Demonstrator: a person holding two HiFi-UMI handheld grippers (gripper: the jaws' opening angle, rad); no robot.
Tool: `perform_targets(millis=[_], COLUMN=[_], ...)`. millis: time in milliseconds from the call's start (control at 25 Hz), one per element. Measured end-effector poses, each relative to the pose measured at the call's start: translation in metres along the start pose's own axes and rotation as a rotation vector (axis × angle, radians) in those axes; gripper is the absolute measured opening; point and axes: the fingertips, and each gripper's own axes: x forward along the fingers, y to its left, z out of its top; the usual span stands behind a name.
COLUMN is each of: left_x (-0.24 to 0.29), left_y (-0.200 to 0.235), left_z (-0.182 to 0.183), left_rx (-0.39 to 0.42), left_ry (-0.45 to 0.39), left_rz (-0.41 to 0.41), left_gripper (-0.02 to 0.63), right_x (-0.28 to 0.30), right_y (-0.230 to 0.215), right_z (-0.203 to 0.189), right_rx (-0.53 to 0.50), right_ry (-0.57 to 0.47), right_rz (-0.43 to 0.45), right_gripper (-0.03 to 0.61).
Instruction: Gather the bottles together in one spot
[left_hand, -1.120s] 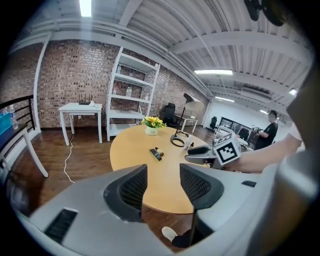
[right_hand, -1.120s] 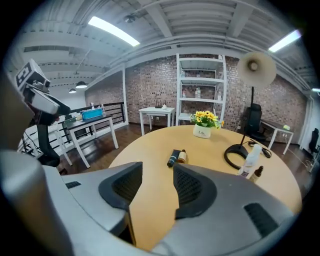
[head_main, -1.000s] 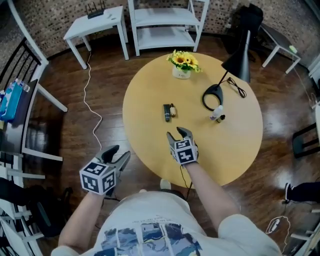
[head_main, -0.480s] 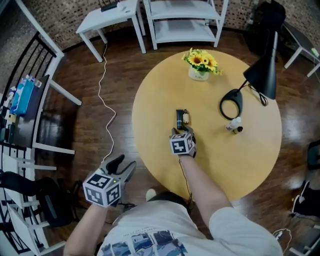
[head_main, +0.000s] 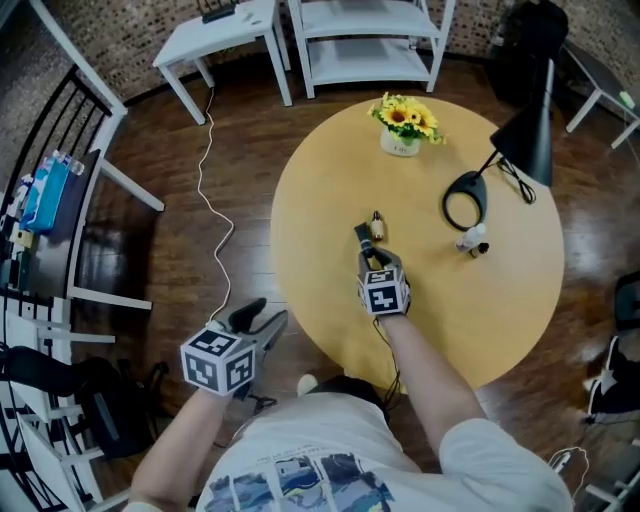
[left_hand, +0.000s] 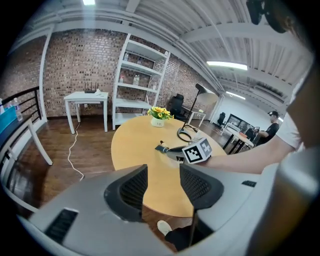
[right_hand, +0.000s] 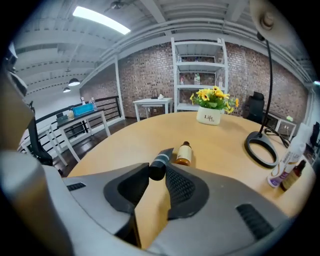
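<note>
My right gripper (head_main: 374, 258) has just been closing its jaws and they're now pinched on the end of the dark bottle (right_hand: 159, 165). It lies flat around the middle of the round table (head_main: 310, 170), a touch toward my edge, with the little amber bottle (right_hand: 183, 153) right beside it. Two more small bottles (head_main: 474, 241) sit toward the right edge by the lamp base (head_main: 462, 200), and my left gripper (left_hand: 162, 182) hangs off the near-left edge, jaws apart with nothing in them

Left gripper (head_main: 265, 315), right gripper (head_main: 380, 260) grey; black-white marker cubes (head_main: 218, 362); white printed T-shirt (head_main: 300, 450).
</note>
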Motion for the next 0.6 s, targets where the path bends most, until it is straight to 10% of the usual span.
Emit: perform_targets(millis=[400,600], left_x=[0.025,0.031], left_y=[-0.043,-0.094], left_z=[-0.028,-0.043], left_rx=[-0.085,-0.528], left_ry=[0.068,0.087], left_rz=[-0.295,-0.677], left_gripper=[0.207,0.207], right_x=[-0.132,-0.228], right_y=[0.031,0.061], right_z=[-0.037,-0.020], right_rx=[0.053,0.150], right_ry=[-0.036,-0.156], right_rz=[-0.023,-0.011], right_gripper=[0.114,0.114])
